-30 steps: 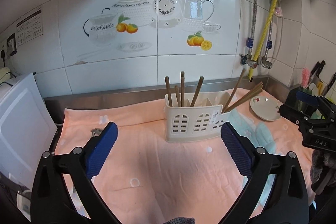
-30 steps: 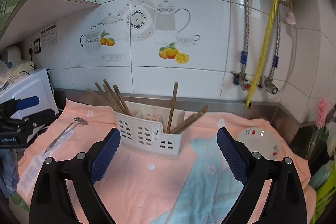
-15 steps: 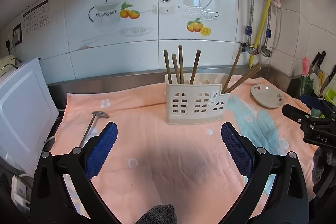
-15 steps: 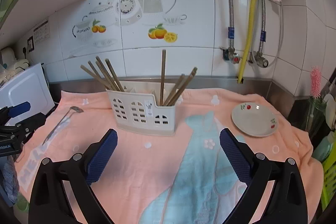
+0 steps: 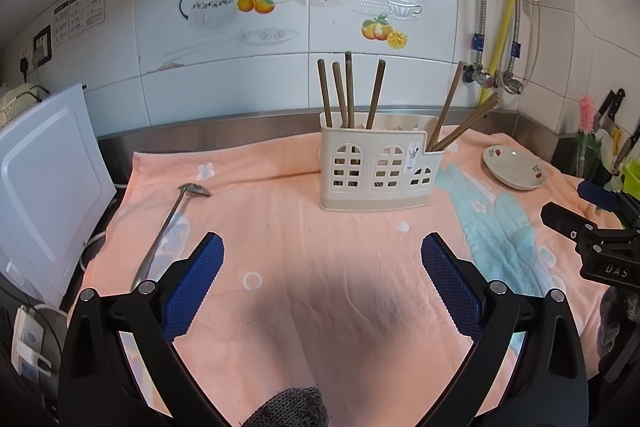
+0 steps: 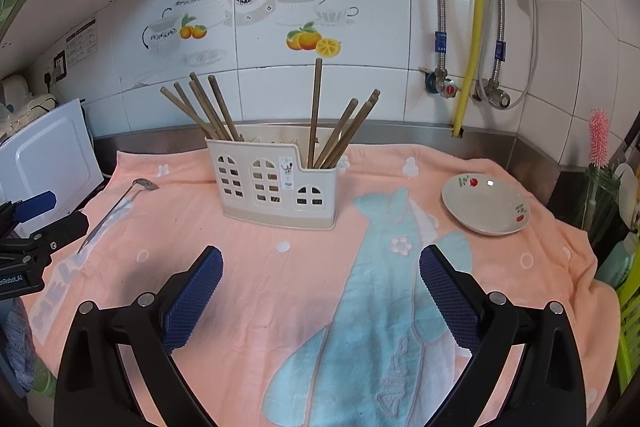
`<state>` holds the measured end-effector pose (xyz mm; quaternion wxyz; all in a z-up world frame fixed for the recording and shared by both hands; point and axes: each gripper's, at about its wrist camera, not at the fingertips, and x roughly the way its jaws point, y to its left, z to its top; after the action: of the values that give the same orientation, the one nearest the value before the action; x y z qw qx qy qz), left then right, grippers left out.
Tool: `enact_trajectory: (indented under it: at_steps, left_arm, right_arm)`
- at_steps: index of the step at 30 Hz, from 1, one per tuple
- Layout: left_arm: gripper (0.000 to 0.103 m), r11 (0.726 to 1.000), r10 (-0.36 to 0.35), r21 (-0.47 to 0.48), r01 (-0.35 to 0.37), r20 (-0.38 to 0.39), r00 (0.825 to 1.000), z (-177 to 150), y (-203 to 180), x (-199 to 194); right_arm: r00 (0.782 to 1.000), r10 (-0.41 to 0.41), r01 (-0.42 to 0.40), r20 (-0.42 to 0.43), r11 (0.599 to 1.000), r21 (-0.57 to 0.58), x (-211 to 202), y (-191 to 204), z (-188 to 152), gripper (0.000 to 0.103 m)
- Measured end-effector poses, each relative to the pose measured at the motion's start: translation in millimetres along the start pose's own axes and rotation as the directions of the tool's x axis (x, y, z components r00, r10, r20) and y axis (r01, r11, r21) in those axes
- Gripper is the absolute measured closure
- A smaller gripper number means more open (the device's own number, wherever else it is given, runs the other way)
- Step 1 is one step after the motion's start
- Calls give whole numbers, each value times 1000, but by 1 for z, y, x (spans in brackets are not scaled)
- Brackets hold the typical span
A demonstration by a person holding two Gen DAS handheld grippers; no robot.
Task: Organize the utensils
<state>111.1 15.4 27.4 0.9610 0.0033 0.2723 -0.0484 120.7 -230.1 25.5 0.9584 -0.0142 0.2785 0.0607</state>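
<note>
Both my grippers spread wide, empty. Metal ladle [image 5: 170, 223] lies on pink towel [image 5: 288, 227] at left of frame, up-left of my L gripper [image 5: 320, 267]; long axis runs bowl-far to handle-near. L is nearer; R gripper [image 6: 320, 279] well apart. Caddy [image 5: 378, 165] center-top.

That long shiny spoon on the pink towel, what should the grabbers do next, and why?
Probably move the open left gripper toward the long metal spoon. It lies loose on the peach towel, nearer that gripper, while the brown wooden chopsticks already stand in the cream plastic utensil holder.
</note>
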Motion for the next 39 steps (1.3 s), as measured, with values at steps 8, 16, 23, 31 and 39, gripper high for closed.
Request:
enact_trajectory:
  at_steps: [8, 16, 23, 31, 39]
  left_arm:
    - [5, 1000, 3, 1, -3, -7, 1000, -6, 0, 0]
    - [5, 1000, 7, 4, -7, -7, 1000, -8, 0, -1]
    - [5, 1000, 5, 4, -5, -7, 1000, -9, 1, 0]
    - [5, 1000, 7, 3, -7, -10, 1000, -10, 2, 0]
    - [5, 1000, 3, 5, -3, -12, 1000, -10, 1, 2]
  right_arm:
    - [1000, 3, -3, -10, 1000, 15, 0, -1, -5, 7]
    - [1000, 7, -7, -16, 1000, 16, 2, 1, -7, 7]
    - [1000, 10, -10, -17, 1000, 16, 2, 2, -8, 7]
    - [1000, 10, -9, -20, 1000, 19, 3, 3, -9, 7]
    - [1000, 13, -12, -25, 1000, 18, 5, 5, -11, 7]
